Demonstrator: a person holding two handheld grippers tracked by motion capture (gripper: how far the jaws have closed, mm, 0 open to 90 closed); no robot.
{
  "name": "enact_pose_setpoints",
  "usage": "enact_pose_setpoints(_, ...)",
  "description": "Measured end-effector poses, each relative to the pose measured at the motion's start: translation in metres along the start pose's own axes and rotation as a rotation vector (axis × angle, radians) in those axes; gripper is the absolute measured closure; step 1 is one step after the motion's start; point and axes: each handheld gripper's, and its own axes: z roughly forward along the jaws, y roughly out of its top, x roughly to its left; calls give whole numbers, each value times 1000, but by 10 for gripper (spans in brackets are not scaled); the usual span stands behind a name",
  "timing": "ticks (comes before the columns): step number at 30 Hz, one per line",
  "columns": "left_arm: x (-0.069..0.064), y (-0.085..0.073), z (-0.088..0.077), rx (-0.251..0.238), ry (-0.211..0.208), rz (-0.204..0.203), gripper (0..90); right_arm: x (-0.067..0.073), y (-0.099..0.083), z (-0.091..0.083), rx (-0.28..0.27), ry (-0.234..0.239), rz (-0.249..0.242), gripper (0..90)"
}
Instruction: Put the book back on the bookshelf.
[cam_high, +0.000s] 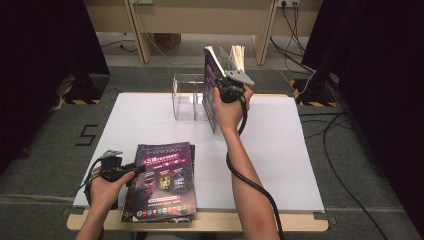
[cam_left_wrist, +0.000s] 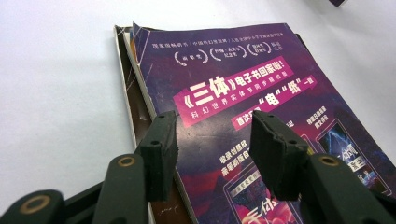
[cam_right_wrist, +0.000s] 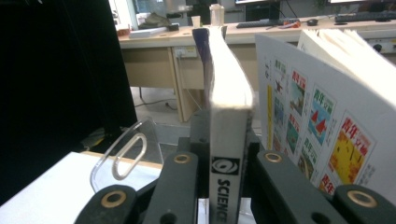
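Clear acrylic holder (cam_high: 187, 97) sits partly hidden behind the lifted magazine (cam_high: 212, 85), beyond the right gripper (cam_high: 231, 89), whose jaws clamp its white spine upright. The left gripper (cam_left_wrist: 215, 149) hovers, jaws apart, over purple-covered magazines (cam_left_wrist: 261, 93).

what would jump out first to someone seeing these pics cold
First, the magazine held upright above the white table, clamped by its spine in the right gripper beside a clear acrylic holder. Next, the purple-covered stack of magazines lying flat at the table's near edge, with the left gripper standing open over its cover.
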Motion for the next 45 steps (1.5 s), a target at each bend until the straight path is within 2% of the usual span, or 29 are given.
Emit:
enact_pose_setpoints(3,0,0,0,0,0,0,507,0,-5,4,9,-8,-5,830)
enact_pose_setpoints(11,-2,0,1,3,-4,5,507,2,-7,-1,25,-12,-43,821)
enact_pose_setpoints(15,-2,0,1,3,-2,6,506,0,-7,-5,41,-8,-22,803)
enact_pose_setpoints(18,-3,-1,1,7,-3,9,506,0,-7,-6,42,0,-36,788)
enact_pose_setpoints(24,-3,-1,2,7,-3,8,504,-2,-7,-12,54,11,-16,750)
enact_pose_setpoints(32,-4,-1,2,7,-3,9,504,-5,-9,-19,47,23,10,716)
enact_pose_setpoints(40,-6,-1,3,8,-7,6,504,-8,-8,-24,50,33,21,712)
enact_pose_setpoints(45,-5,-1,2,8,-5,7,503,-11,-9,-26,79,29,29,737)
